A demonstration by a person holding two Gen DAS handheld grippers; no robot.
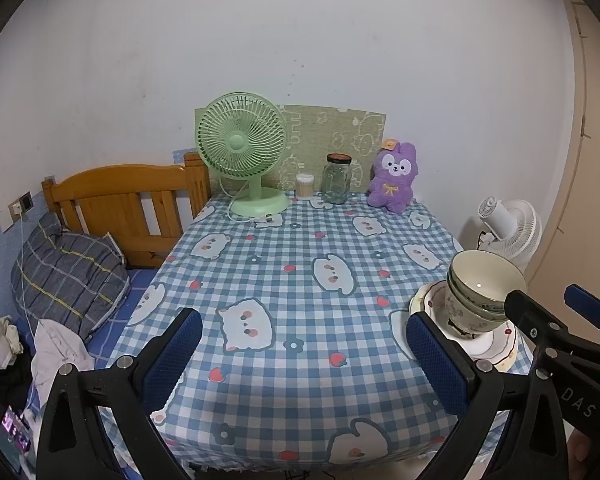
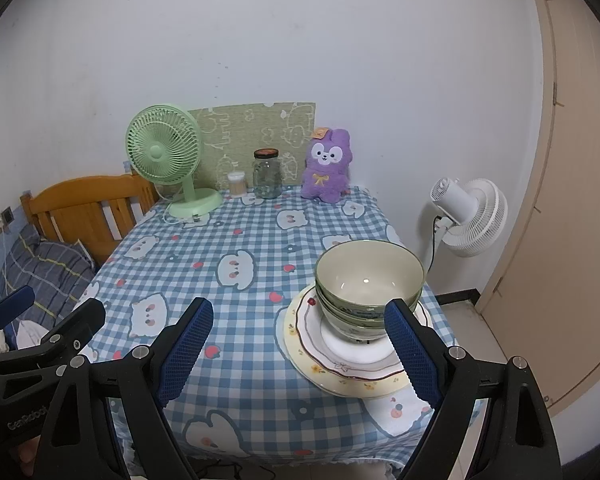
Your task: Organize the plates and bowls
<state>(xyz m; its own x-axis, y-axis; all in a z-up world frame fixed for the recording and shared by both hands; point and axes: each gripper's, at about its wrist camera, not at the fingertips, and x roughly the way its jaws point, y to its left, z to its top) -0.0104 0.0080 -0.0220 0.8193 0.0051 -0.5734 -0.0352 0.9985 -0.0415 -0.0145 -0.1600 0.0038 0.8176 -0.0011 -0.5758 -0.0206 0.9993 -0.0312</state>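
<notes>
Green-rimmed bowls (image 2: 368,288) sit nested on a stack of plates (image 2: 340,364) at the table's near right corner. My right gripper (image 2: 300,348) stands open above the checked cloth, its right finger just in front of the bowls and plates, nothing between the fingers. My left gripper (image 1: 304,356) is open too, over the middle of the near table edge, empty. The same bowls (image 1: 480,292) and plates (image 1: 496,344) appear beside its right finger in the left wrist view, partly hidden by the right gripper's black frame.
A blue checked tablecloth (image 2: 240,280) covers the table. At the back stand a green fan (image 2: 168,160), a glass jar (image 2: 267,176), a small container (image 2: 236,182) and a purple plush (image 2: 327,168). A wooden bed (image 1: 128,204) is left, a white fan (image 2: 472,216) right.
</notes>
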